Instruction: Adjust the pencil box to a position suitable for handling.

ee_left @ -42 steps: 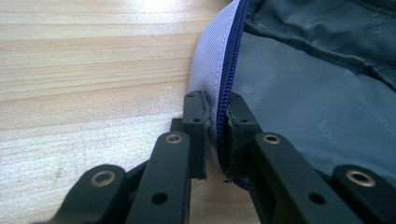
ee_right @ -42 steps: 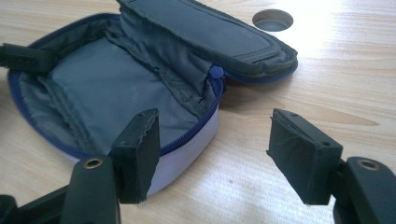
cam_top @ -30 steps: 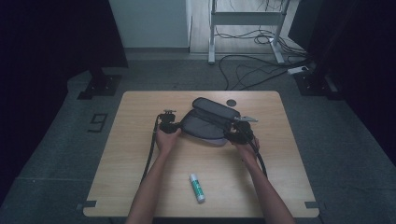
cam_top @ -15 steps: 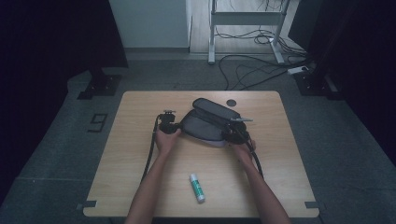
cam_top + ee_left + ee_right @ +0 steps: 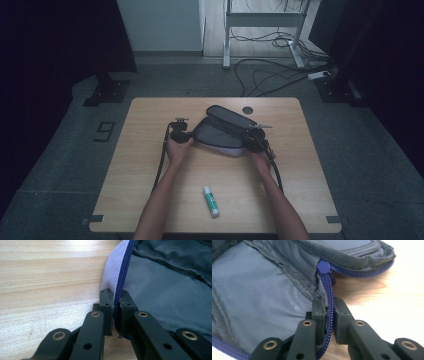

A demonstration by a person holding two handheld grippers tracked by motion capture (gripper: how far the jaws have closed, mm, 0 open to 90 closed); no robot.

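High view, near edge: a green-and-white tube (image 5: 211, 201) lies on the wooden table (image 5: 150, 195) between the person's two forearms, apart from both.
Left hand (image 5: 177, 150): holds the left gripper (image 5: 180, 136) at the left end of the pouch.
Right hand (image 5: 260, 159): holds the right gripper (image 5: 255, 142) at the right end of the pouch.
Pouch (image 5: 220, 135): a grey zip pouch lies open near the table's middle, its lid (image 5: 231, 117) folded up toward the far side.
Left gripper view: the jaws are pinched narrow on the pouch's pale outer edge, with the blue zipper track (image 5: 122, 282) running between them; grey lining (image 5: 170, 295) lies to the right, bare wood to the left.
Right gripper view: the jaws are clamped narrow on the blue zipper track (image 5: 329, 297) at the pouch rim; a round blue zipper end (image 5: 323, 266) sits just beyond the tips, grey lining (image 5: 257, 282) to the left.
Far table: a small dark disc (image 5: 247, 110) lies beyond the pouch.
Floor beyond: cables (image 5: 270, 75) and a metal frame (image 5: 260, 20).
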